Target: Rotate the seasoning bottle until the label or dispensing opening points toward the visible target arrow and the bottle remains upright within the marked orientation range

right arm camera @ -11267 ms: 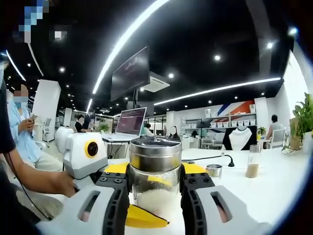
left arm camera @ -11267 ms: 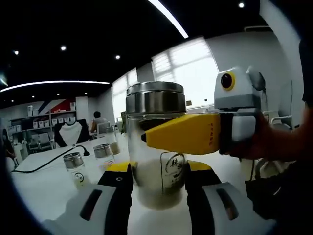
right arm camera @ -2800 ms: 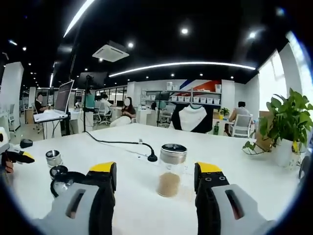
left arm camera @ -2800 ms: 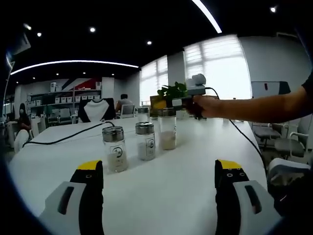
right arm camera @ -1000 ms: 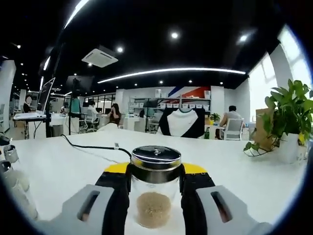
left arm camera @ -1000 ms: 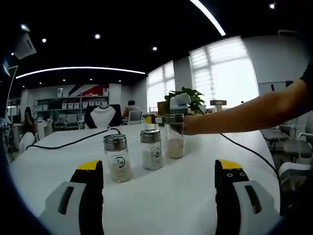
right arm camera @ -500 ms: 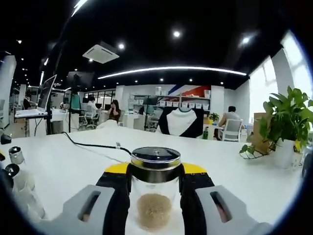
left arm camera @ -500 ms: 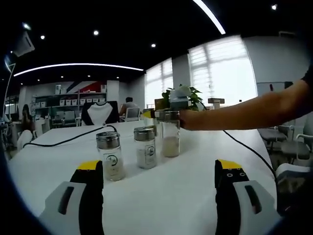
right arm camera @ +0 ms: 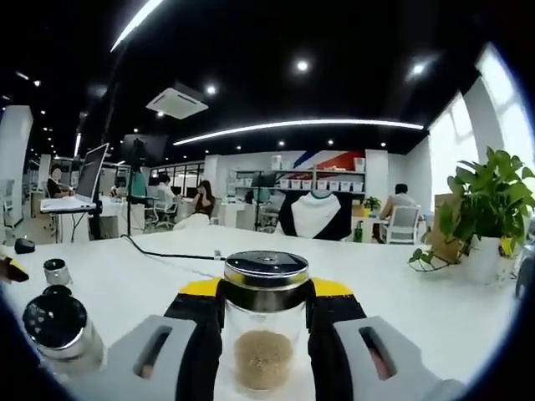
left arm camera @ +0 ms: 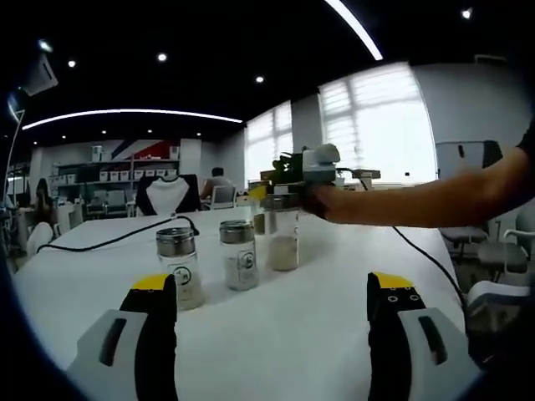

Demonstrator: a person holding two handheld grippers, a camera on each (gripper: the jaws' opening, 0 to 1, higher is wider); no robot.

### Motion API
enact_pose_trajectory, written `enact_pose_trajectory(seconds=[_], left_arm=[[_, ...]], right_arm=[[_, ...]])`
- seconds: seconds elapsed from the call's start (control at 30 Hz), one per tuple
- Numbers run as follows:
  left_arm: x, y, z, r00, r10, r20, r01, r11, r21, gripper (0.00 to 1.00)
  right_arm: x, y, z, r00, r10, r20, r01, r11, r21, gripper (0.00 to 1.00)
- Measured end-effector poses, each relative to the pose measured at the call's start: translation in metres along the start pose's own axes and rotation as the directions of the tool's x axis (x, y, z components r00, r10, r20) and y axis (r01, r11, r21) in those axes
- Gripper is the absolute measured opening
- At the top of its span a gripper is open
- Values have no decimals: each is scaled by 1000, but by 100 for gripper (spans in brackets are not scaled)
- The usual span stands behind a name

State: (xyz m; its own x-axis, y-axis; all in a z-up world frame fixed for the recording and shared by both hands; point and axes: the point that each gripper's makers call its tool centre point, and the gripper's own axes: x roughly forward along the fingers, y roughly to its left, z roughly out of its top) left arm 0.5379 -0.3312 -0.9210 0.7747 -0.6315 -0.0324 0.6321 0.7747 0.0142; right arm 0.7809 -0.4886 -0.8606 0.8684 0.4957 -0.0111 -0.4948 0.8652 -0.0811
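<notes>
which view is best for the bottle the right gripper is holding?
Right gripper view: the bottle with brown seasoning sits close between the right gripper jaws, cap and contents clear. The left gripper view shows it small and distant on the table.

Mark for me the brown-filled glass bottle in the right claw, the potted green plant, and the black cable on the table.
Brown-filled glass bottle [right arm camera: 266, 334], right gripper view, on its glass body.
Potted green plant [right arm camera: 489, 200], right gripper view, on its leaves.
Black cable [left arm camera: 100, 243], left gripper view, mid-run on the white table.

Grey hand-held gripper [left arm camera: 267, 313] jaws, yellow tips, black pads.
</notes>
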Motion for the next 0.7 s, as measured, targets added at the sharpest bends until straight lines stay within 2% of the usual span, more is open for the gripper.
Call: enact_pose_trajectory(seconds=[0.2,0.37,0.63,0.7], left_arm=[[6,-14,5,999,-35,22,36,999,-29,100],[7,-20,5,998,-63,27,64,997,-35,100],[15,-22,11,996,-79,28,79,997,-20,99],[18,-22,12,996,-82,25,83,996,-22,99]], right_arm=[[-21,4,7,1000,-15,25,14,999,29,35],[-36,3,7,999,-40,15,40,999,23,35],[-60,18,9,998,-52,26,54,995,-84,35],[-64,20,11,998,-58,28,60,994,-88,35]])
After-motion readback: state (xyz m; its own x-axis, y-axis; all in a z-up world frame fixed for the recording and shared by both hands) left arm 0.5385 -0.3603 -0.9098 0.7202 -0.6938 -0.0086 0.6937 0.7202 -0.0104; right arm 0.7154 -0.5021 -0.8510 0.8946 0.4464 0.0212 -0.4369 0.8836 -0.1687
